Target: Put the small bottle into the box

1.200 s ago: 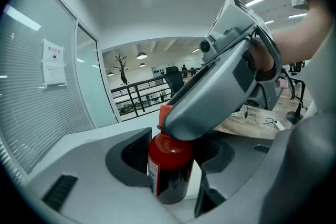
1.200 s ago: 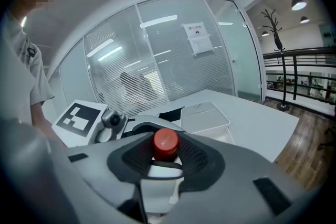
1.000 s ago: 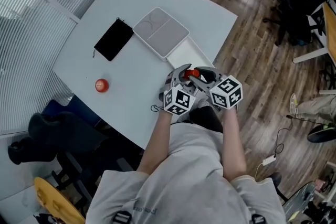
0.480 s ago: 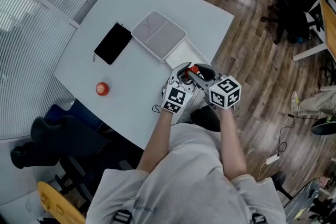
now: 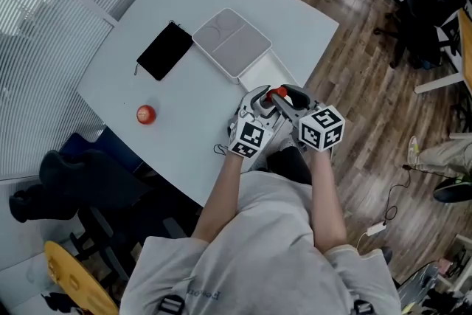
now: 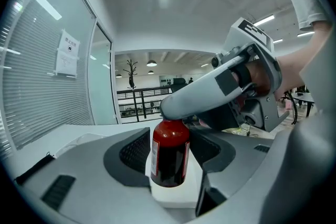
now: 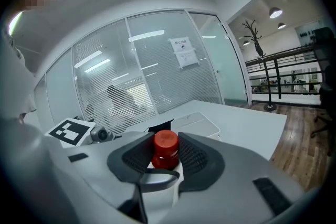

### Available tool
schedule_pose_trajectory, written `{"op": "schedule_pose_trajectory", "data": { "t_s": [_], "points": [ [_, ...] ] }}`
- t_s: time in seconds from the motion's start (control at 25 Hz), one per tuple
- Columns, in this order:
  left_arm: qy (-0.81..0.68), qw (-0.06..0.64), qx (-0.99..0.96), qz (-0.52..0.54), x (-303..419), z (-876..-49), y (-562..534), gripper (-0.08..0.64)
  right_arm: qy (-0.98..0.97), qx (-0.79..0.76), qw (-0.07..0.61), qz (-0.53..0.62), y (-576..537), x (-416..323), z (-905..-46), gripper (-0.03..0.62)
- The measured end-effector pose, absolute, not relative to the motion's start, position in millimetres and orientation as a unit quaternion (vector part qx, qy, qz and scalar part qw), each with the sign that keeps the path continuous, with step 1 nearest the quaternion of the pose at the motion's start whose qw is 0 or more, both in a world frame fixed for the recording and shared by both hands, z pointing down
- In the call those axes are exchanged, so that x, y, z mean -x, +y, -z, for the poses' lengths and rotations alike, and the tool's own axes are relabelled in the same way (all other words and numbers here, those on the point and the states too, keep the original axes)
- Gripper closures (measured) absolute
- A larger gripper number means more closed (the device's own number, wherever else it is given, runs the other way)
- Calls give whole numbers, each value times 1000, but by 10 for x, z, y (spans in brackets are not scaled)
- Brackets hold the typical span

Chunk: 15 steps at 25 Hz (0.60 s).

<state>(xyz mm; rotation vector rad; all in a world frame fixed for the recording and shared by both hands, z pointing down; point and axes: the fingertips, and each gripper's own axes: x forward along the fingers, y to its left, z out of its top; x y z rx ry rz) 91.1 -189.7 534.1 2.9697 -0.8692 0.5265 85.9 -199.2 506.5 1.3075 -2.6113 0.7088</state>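
Observation:
The small bottle (image 6: 170, 152) has a red cap (image 7: 165, 145) and dark contents, and it stands upright between both grippers. My right gripper (image 5: 286, 97) is shut on its cap end, with the pads (image 7: 193, 157) pressing the red cap from both sides. My left gripper (image 5: 258, 101) is around the bottle's body; its jaws are opening and stand wide beside the glass. The open white box (image 5: 259, 74) lies just beyond the grippers, at the table's near right edge. Its lid (image 5: 231, 42) lies next to it.
A black phone (image 5: 164, 50) lies left of the lid. A small red ball (image 5: 145, 113) sits near the table's left edge. The white table (image 5: 184, 122) ends right under the grippers, with wooden floor (image 5: 354, 85) to the right.
Both grippers stay together with the bottle at the box's near end. They have shifted slightly to the right in the head view.

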Motion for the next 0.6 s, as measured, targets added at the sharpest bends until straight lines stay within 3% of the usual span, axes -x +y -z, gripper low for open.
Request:
{"op": "schedule_pose_trajectory", "data": {
  "t_s": [0.6],
  "points": [
    [-324,20,-930,-174,-421,-5414,-1956,313,-862,-447,100,-217,-2222,-840,-5128,448]
  ]
}}
